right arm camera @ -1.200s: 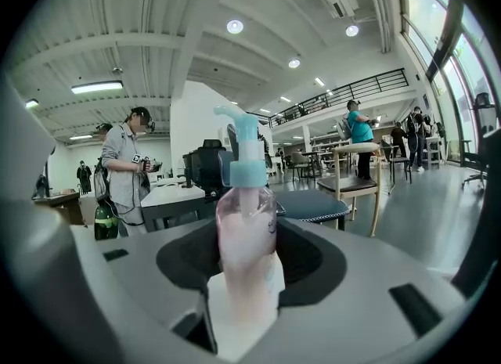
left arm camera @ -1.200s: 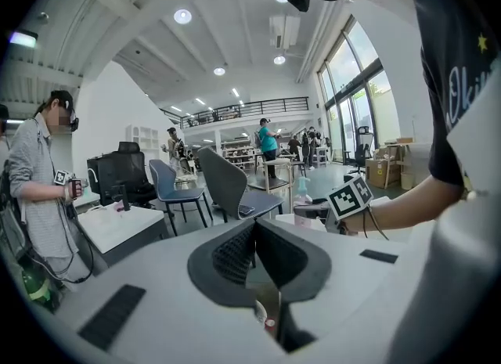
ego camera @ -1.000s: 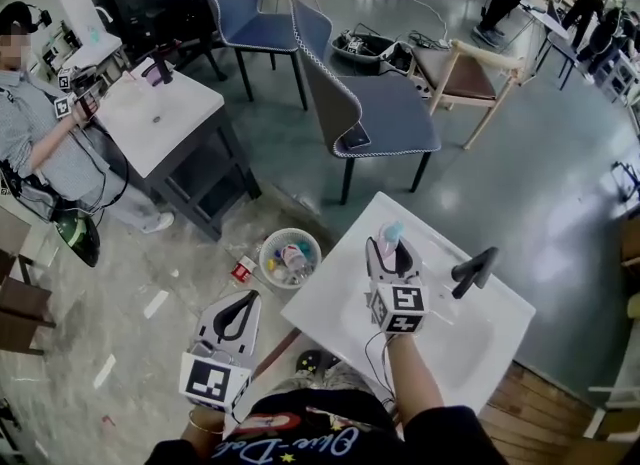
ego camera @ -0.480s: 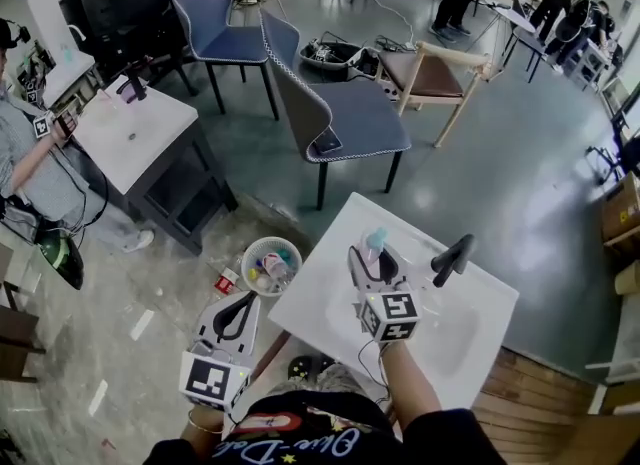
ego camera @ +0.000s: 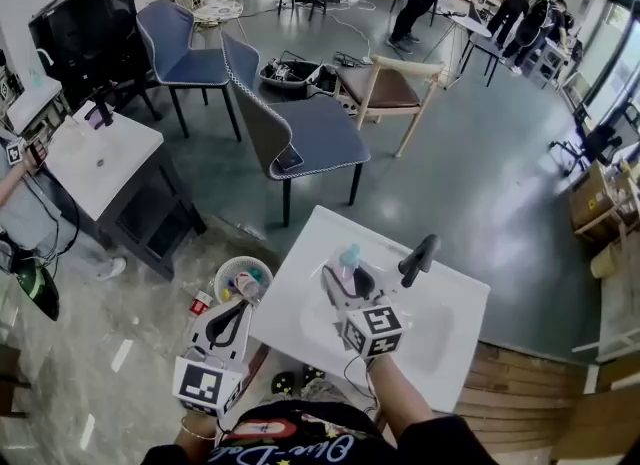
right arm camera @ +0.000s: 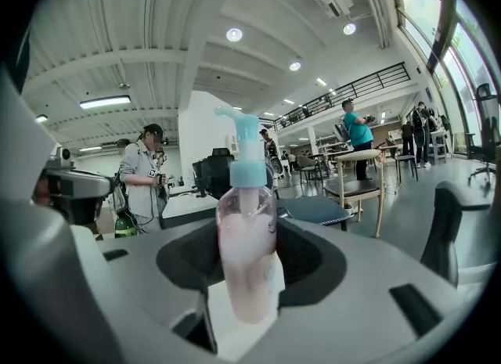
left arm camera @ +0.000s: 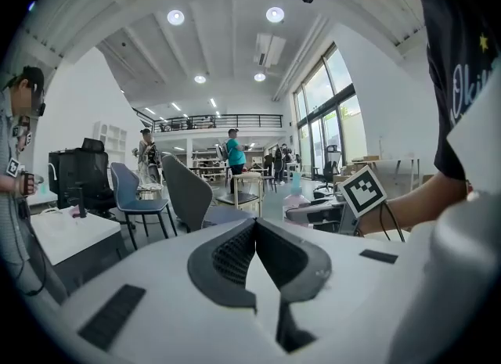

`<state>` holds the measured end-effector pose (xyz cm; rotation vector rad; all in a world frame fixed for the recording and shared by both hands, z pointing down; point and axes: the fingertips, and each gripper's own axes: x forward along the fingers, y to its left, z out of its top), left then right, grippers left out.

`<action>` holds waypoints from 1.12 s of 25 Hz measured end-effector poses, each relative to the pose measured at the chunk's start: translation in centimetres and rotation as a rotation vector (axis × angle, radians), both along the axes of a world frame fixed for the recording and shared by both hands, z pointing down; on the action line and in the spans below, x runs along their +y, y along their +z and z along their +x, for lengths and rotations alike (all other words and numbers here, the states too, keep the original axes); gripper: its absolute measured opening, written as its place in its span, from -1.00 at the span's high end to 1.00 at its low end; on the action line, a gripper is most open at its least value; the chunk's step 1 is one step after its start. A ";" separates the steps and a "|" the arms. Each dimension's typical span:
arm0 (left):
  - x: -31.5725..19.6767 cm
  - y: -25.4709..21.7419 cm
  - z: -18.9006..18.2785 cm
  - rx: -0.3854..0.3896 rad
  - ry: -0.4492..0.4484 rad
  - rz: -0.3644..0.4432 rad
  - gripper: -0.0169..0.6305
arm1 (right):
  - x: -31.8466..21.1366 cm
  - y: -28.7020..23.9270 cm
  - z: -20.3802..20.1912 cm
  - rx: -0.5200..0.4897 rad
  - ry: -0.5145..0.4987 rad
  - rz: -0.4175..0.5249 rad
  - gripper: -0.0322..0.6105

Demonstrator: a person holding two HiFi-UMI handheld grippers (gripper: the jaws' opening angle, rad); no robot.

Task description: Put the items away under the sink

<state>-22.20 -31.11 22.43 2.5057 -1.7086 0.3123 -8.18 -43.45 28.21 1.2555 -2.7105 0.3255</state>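
Pump bottle [right arm camera: 246, 253], clear-walled with pale pink liquid and light-blue pump head, upright, clamped by right tool [ego camera: 343, 275]; left tool [left arm camera: 254, 229] closed, empty.

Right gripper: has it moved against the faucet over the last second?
Yes. The right gripper, holding the pump bottle, has shifted slightly toward the faucet; the gap looks narrower.

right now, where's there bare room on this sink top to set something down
The sink top is bare at its right end, past the faucet, and at its far corner. The right gripper, shut on the pump bottle, fills the middle. The floor left of it is crowded: basket and left gripper.
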 end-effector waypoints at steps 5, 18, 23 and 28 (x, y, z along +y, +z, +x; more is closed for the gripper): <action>-0.7 -0.1 1.3 0.014 0.050 0.006 0.92 | 0.9 -0.8 0.5 0.002 -0.001 0.005 0.24; -1.8 -0.1 4.5 0.059 0.175 0.032 0.92 | 3.5 -1.9 2.8 -0.029 0.057 -0.016 0.24; -1.7 0.0 5.4 0.079 0.204 0.031 0.92 | 4.6 -2.7 3.5 -0.024 0.068 -0.011 0.24; -1.1 0.3 6.1 0.085 0.252 0.033 0.92 | 6.3 -3.1 3.9 -0.034 0.099 -0.003 0.24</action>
